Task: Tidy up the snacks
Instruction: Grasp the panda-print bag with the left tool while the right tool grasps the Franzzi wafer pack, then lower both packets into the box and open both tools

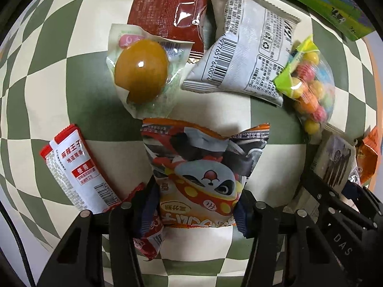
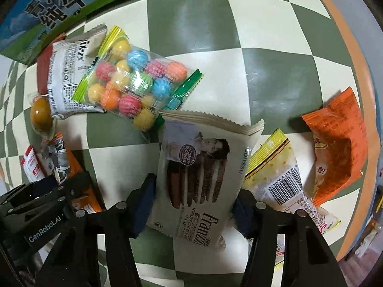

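My left gripper (image 1: 197, 205) is shut on an orange panda snack bag (image 1: 205, 167), pads pressing its sides just above the checkered cloth. My right gripper (image 2: 191, 198) is shut on a cream Franzzi cookie pack (image 2: 198, 172). Beyond the left gripper lie a packed braised egg (image 1: 141, 71), a dark red sachet (image 1: 167, 9), a white barcode pack (image 1: 244, 47) and a bag of coloured gumballs (image 1: 311, 88). The gumballs (image 2: 134, 86) also lie ahead of the right gripper.
A red-and-white spicy strip pack (image 1: 79, 169) lies left of the left gripper. A yellow pack (image 2: 280, 174) and an orange bag (image 2: 340, 148) lie right of the right gripper. A green milk carton box (image 2: 55, 7) borders the far side. The table's orange edge (image 2: 359, 55) curves at right.
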`<act>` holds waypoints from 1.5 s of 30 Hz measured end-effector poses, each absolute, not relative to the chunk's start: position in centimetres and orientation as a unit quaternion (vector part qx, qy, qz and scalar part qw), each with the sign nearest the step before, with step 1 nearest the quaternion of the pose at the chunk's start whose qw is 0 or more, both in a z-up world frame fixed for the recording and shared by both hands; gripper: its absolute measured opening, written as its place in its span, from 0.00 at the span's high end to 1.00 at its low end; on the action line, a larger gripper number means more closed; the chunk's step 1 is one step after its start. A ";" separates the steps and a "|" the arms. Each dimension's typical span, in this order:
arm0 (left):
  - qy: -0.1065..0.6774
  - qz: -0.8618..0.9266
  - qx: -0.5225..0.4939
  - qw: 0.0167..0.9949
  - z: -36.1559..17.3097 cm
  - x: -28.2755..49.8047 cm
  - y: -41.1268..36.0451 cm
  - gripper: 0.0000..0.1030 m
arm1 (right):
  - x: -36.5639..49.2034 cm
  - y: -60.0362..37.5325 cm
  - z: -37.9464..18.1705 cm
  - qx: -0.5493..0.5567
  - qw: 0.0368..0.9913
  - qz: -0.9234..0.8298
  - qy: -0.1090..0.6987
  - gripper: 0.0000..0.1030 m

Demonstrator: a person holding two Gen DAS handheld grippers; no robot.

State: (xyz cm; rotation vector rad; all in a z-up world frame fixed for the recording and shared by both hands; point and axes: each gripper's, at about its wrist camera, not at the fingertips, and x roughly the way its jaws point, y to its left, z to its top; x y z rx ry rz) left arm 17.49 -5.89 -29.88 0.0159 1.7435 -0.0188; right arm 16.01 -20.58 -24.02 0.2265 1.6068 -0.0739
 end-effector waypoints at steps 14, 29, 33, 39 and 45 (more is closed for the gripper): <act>0.720 -0.107 -0.038 0.685 -16.9 21.5 -7.8 0.50 | 16.2 -23.5 -10.7 0.135 0.737 0.095 0.656 0.42; 0.696 -0.122 -0.052 0.705 -11.2 42.1 -9.8 0.50 | 35.1 -24.3 -2.9 0.096 0.796 0.106 0.589 0.42; 0.734 -0.118 -0.055 0.667 -15.5 45.9 -10.5 0.50 | 40.1 -23.6 -7.1 0.076 0.773 0.108 0.620 0.42; 0.778 -0.112 -0.056 0.616 -21.5 47.4 -10.6 0.50 | 42.7 -23.8 -13.6 0.068 0.727 0.107 0.675 0.42; 0.809 -0.111 -0.049 0.576 -25.3 46.7 -10.7 0.49 | 43.2 -23.9 -18.1 0.075 0.677 0.116 0.723 0.37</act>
